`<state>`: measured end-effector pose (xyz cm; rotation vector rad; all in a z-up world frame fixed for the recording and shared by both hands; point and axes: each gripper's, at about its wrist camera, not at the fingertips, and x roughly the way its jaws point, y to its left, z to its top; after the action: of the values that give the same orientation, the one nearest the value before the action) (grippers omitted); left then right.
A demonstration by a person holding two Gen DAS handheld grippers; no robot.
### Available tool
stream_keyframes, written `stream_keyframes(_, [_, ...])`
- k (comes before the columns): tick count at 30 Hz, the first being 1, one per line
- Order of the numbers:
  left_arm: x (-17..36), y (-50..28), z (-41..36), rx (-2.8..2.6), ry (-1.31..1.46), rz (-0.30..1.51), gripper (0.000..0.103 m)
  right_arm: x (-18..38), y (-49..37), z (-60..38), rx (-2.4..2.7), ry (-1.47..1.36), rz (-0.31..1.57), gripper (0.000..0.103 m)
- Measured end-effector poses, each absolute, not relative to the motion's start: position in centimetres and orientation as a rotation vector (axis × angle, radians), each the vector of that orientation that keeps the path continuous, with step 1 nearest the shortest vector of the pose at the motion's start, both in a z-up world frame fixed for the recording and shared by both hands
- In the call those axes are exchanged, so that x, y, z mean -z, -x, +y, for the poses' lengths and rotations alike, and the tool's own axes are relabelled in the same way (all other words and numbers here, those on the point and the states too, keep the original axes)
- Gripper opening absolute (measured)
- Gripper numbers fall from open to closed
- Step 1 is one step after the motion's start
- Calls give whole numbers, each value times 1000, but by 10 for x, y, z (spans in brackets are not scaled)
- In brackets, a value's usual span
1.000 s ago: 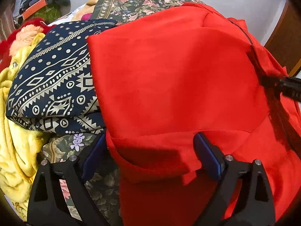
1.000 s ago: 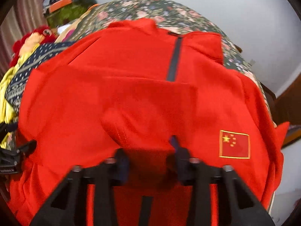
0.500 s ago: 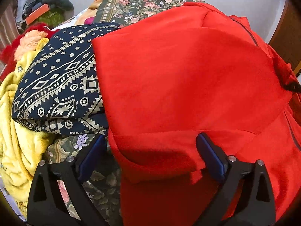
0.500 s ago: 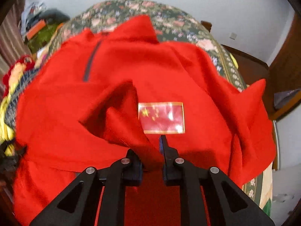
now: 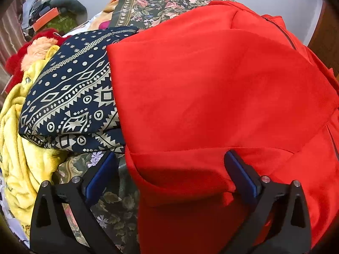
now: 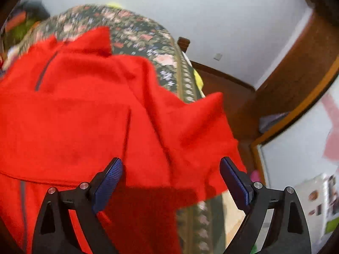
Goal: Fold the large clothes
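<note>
the red jacket, bright fleece with a dark zip toward 12 o'clock, lies folded under the left gripper and right gripper, both jaws opening, gripping nothing.

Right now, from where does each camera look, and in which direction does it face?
Left wrist: on the left gripper, angled down at the red garment beside a navy patterned cloth; both opening fingers show, pressing nothing.
Right wrist: on the right gripper, angled down over the garment's edge toward a wooden frame; jaws opening, gripping nothing.
Shared: the garment and floral bedspread.
</note>
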<state>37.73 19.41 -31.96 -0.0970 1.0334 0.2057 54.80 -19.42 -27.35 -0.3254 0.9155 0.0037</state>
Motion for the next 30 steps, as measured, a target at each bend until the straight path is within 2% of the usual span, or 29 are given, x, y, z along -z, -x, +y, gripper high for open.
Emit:
stream_keyframes(6, [297, -379, 185, -214, 36, 1059, 102, 229, -524, -242, -57, 146, 902, 92])
stream_keyframes(12, [243, -386, 158, -160, -6, 956, 102, 221, -519, -282, -117, 12, 964, 92])
stream_keyframes(18, [223, -417, 119, -81, -44, 904, 102, 249, -530, -315, -69, -30, 1017, 92])
stream_keyframes(26, [260, -467, 77, -27, -43, 969, 102, 320, -568, -358, -90, -373, 1168, 92])
stream_keyframes(30, [275, -483, 62, -17, -57, 978, 102, 342, -584, -360, -99, -450, 1190, 92])
